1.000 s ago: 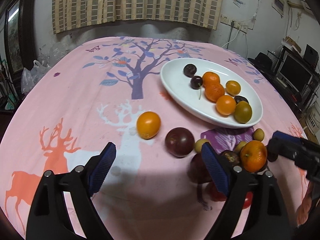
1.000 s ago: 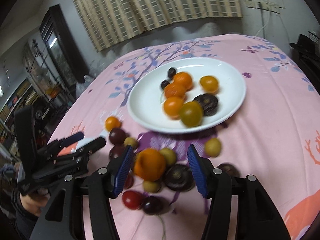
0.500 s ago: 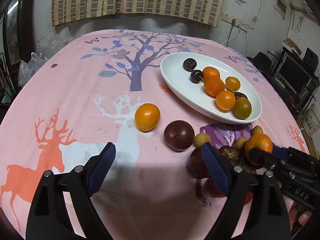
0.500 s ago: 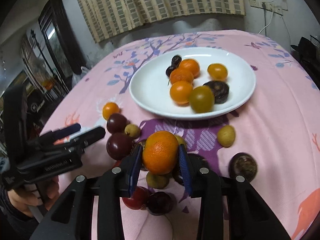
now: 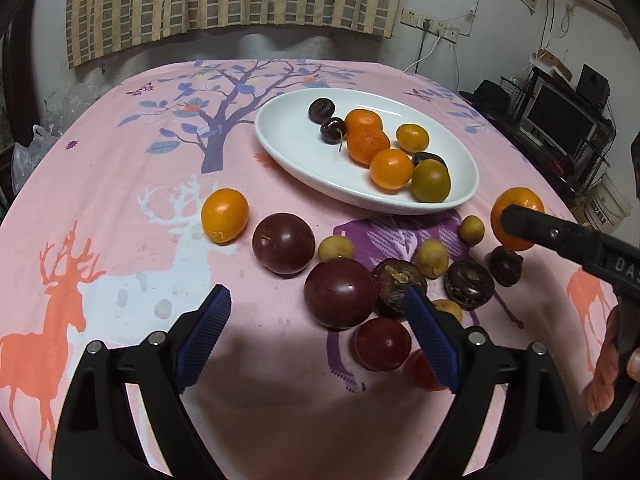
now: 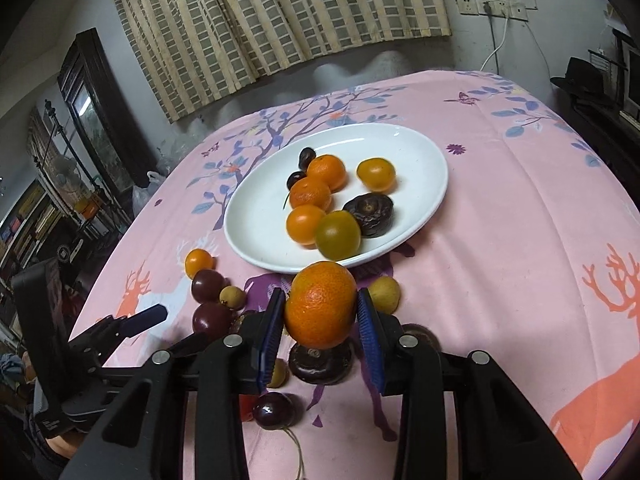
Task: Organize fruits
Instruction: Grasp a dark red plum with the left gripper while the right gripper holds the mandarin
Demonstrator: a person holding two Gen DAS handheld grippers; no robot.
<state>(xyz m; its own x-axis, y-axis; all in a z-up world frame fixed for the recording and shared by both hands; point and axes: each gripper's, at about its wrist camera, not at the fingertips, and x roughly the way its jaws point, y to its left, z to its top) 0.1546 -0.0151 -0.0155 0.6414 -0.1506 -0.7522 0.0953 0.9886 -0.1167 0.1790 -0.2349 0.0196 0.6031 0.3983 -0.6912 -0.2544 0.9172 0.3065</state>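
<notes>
Orange mandarin is clamped between the right gripper jaws, which have just closed onto it, and it sits clear of the pink desk cloth, just short of the near rim of the white plate; so the step in hand looks like carry-to-plate. Next move calls for lifting over that rim and releasing into a free patch of plate, clear of the fruit already grouped there. Left gripper jaws are spread wide and empty, hovering by a dark red plum in the loose pile.
</notes>
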